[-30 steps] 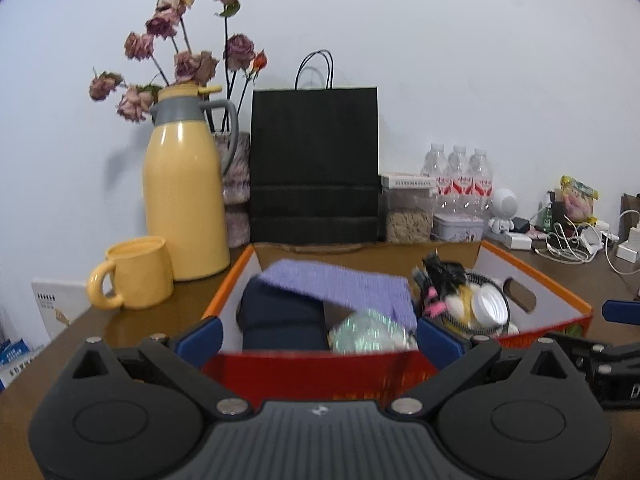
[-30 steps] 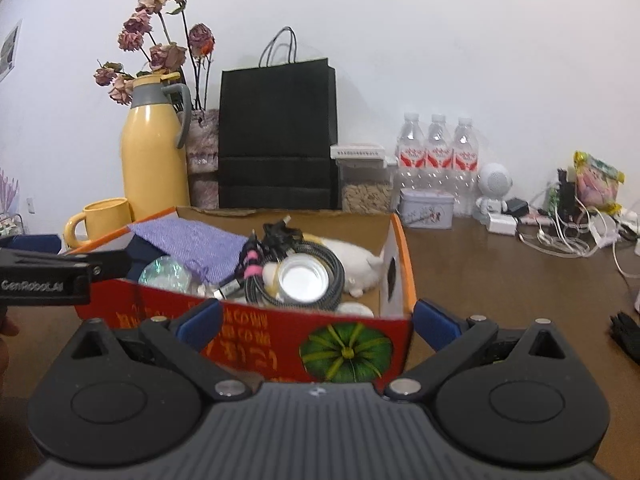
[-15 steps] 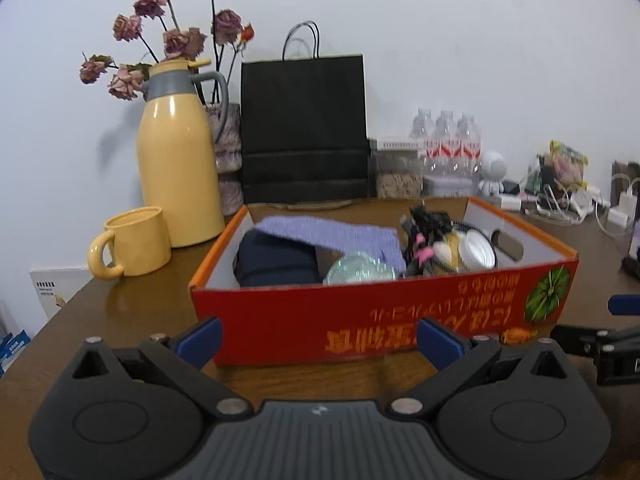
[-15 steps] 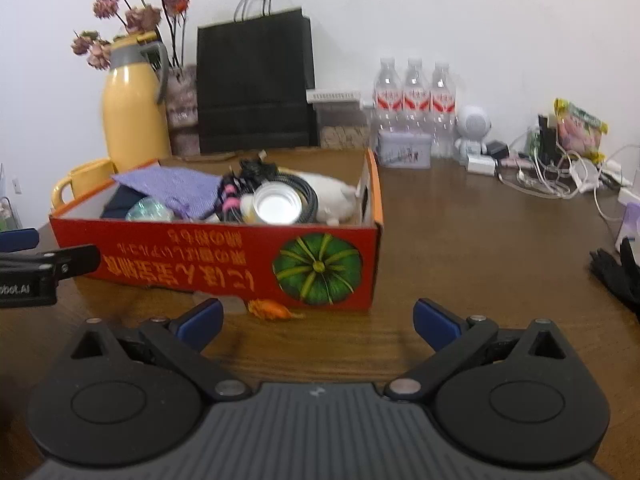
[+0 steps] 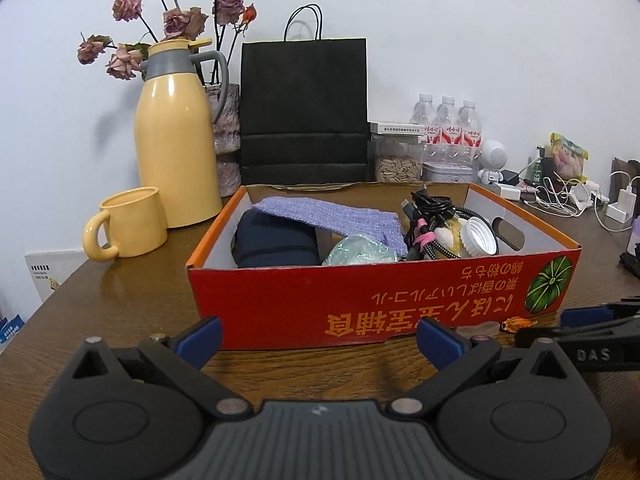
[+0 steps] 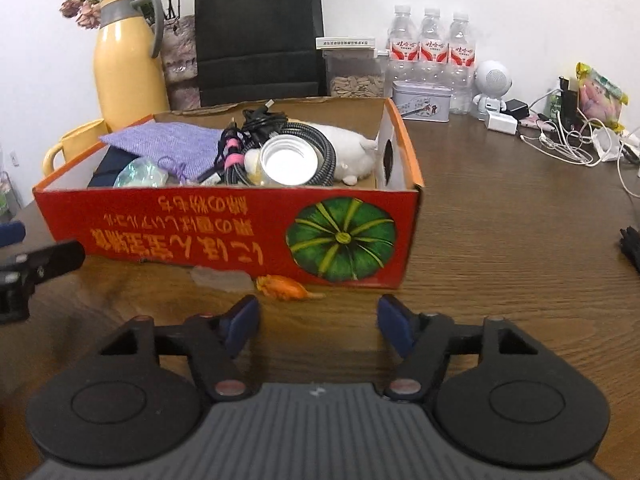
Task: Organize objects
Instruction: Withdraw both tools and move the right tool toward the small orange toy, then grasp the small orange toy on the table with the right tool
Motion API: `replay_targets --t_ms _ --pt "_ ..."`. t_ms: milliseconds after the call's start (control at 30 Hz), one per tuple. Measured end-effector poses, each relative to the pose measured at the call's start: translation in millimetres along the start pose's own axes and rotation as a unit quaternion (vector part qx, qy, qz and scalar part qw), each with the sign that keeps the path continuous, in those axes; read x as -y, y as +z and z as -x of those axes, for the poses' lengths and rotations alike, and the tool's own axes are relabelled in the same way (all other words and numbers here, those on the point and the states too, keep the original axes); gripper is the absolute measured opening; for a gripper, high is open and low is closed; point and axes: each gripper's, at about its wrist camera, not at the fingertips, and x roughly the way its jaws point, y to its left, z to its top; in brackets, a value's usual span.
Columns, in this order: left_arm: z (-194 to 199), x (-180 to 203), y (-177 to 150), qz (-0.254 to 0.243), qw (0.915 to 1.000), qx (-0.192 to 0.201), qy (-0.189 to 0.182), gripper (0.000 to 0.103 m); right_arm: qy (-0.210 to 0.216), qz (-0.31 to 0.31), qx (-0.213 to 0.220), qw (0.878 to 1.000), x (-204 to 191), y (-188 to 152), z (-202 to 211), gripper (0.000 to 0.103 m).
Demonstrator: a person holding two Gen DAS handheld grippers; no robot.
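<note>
A red cardboard box [image 5: 384, 304] [image 6: 224, 236] stands on the brown table. It holds a purple cloth [image 5: 332, 216], a dark blue bundle [image 5: 276, 244], a shiny wrapped ball [image 5: 360, 250], coiled cables [image 6: 256, 140], a white jar lid [image 6: 288, 162] and a white plush [image 6: 340, 148]. A small orange piece [image 6: 282, 287] and a clear scrap [image 6: 220, 278] lie on the table by the box's front wall. My left gripper [image 5: 318, 340] is open and empty in front of the box. My right gripper [image 6: 318, 322] is open and empty, just short of the orange piece.
A yellow jug [image 5: 176, 136], a yellow mug [image 5: 128, 224], dried flowers [image 5: 168, 20] and a black paper bag [image 5: 304, 112] stand behind the box. Water bottles [image 6: 432, 48], a tin [image 6: 420, 100], a white speaker [image 6: 492, 80] and tangled chargers [image 6: 568, 136] crowd the back right.
Both grippers have drawn back from the box toward the table's near side. The box front wall and the orange piece have come into view.
</note>
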Motion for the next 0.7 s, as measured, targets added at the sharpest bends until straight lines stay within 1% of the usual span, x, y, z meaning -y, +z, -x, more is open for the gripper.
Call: replay_targets --t_ms 100,167,233,367,400,433,500,700 --pt "0 0 0 0.001 1.0 0.001 -0.002 0.103 0.006 -0.022 0.003 1.0 -4 4 -3 0.062" --pt "0 0 0 0.002 1.0 0.001 -0.001 0.103 -0.005 -0.031 0.003 1.0 -6 7 -5 0.052" --pt "0 -1 0 0.004 1.0 0.001 -0.002 0.103 -0.014 -0.035 0.003 0.999 -7 8 -8 0.051" --pt "1 -2 1 0.006 1.0 0.001 -0.004 0.103 -0.011 -0.044 0.003 0.999 -10 9 -9 0.051" --pt "1 -2 1 0.006 1.0 0.001 -0.004 0.103 -0.012 -0.042 0.003 0.999 -11 9 -10 0.05" --pt "1 -2 1 0.006 1.0 0.001 -0.004 0.103 -0.013 -0.038 0.003 0.999 -13 8 -10 0.045" --pt "1 -3 1 0.008 1.0 0.002 -0.005 0.103 -0.019 -0.027 0.004 0.999 -18 8 -10 0.04" --pt "0 -3 1 0.01 0.9999 -0.002 -0.002 0.103 -0.017 0.0 0.008 1.0 -23 3 -6 0.039"
